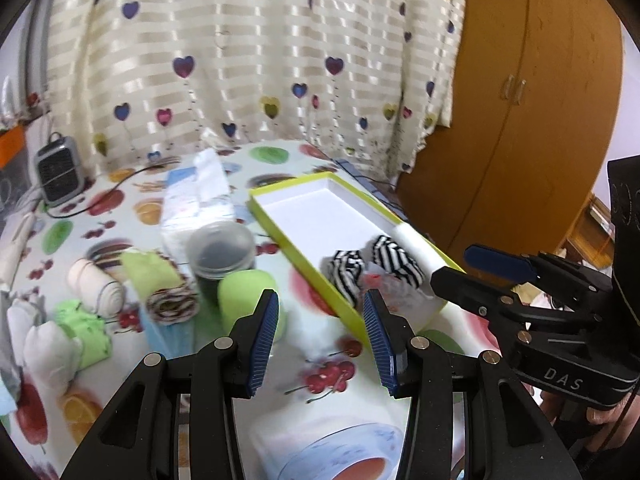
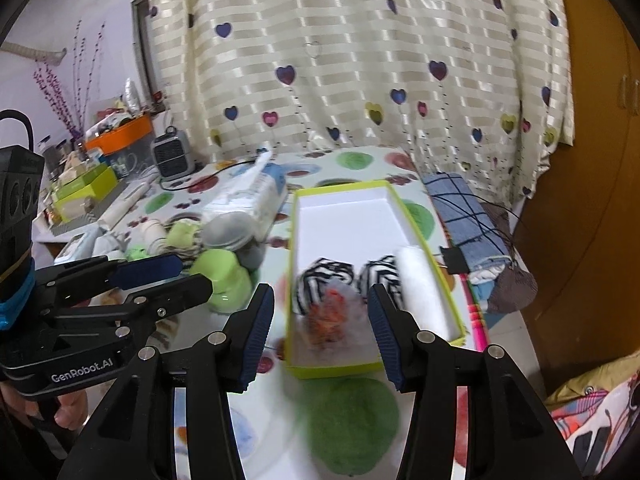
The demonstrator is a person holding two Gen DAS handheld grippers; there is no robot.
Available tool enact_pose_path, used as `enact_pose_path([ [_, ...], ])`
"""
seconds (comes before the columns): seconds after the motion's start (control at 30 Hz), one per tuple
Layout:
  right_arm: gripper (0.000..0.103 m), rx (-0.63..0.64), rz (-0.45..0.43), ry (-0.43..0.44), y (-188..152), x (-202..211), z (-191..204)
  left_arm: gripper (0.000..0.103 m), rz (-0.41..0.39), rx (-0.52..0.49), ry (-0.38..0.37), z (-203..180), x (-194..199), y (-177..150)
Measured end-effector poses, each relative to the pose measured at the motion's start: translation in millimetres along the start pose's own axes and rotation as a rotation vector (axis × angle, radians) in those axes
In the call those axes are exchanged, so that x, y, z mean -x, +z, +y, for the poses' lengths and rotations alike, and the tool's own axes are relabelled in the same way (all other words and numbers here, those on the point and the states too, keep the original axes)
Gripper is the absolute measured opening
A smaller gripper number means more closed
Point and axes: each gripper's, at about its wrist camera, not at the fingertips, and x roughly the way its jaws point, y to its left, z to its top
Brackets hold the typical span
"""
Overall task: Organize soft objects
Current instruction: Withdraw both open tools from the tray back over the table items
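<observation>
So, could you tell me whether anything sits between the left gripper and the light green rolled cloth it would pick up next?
Nothing visible does. The left gripper is open and empty, and the light green roll lies just beyond its left fingertip. A clear plastic cup stands behind the roll, touching or nearly so, but not in the path.

1. White letters "DAS" read clear on the black body of the right gripper [image 1: 478, 276], seen from the left wrist view, low on its side near the holding hand.
2. Over in the right wrist view, "GenRobot.AI" stands in white on the black side of the left gripper [image 2: 176, 276], along its lower edge.
3. The tissue pack [image 1: 198, 204] carries blue print, but it blurs out, nothing legible there.
</observation>
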Motion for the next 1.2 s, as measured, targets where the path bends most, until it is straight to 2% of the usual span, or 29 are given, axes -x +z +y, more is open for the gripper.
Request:
enact_pose_path([
  [0.7,0.050,0.100,0.032,0.075,8,-11,55,0.043,-0.036,0.100,0.107,47,23,-11],
  [1.2,0.050,0.170,0.059,0.127,12,-22,91,0.043,-0.045,0.161,0.154,79,34,-17],
])
